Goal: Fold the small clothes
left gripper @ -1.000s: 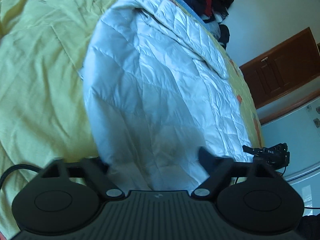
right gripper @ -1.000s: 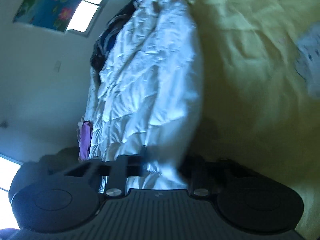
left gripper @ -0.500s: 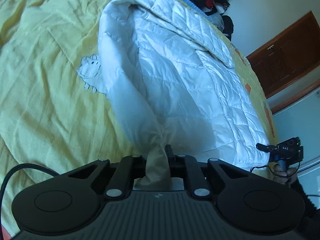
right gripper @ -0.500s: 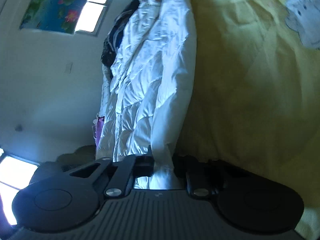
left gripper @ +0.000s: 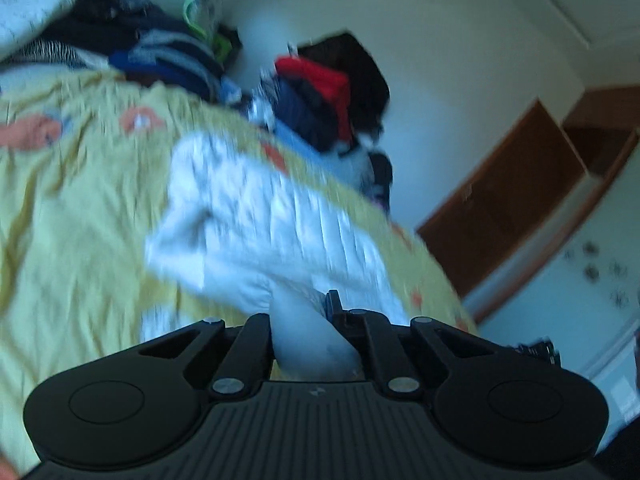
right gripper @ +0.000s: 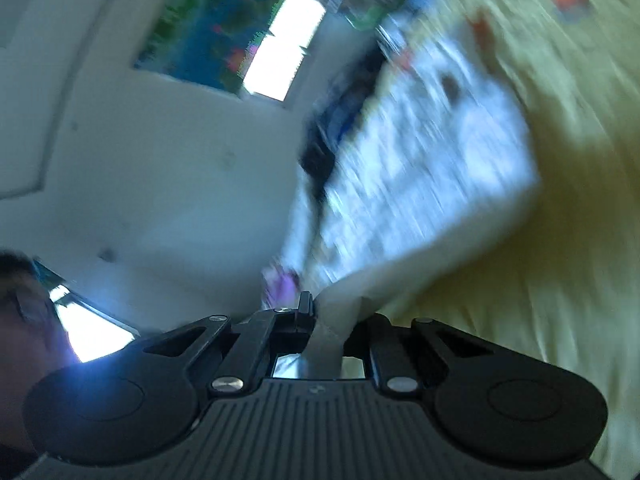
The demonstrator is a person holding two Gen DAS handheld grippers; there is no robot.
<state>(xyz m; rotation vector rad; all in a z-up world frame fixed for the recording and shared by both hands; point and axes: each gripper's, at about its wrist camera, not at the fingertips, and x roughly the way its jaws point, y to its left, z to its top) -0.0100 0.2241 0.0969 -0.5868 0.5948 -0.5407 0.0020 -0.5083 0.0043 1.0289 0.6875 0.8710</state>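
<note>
A white quilted jacket (left gripper: 280, 224) lies on the yellow bedsheet (left gripper: 68, 240); both views are motion-blurred. My left gripper (left gripper: 308, 320) is shut on the jacket's near edge, and a fold of fabric runs back between its jaws. My right gripper (right gripper: 336, 320) is shut on another part of the jacket's edge (right gripper: 420, 168), with pale fabric bunched between its jaws. The near part of the jacket rises off the sheet toward both grippers.
A pile of dark, blue and red clothes (left gripper: 320, 108) sits at the far edge of the bed, by the wall. A brown wooden cabinet (left gripper: 512, 208) stands to the right. A window and a coloured picture (right gripper: 240, 40) hang on the wall in the right wrist view.
Both grippers closed on the jacket's edge and have swung up with it. The views now tilt toward the walls, and the jacket looks shorter and bunched.
</note>
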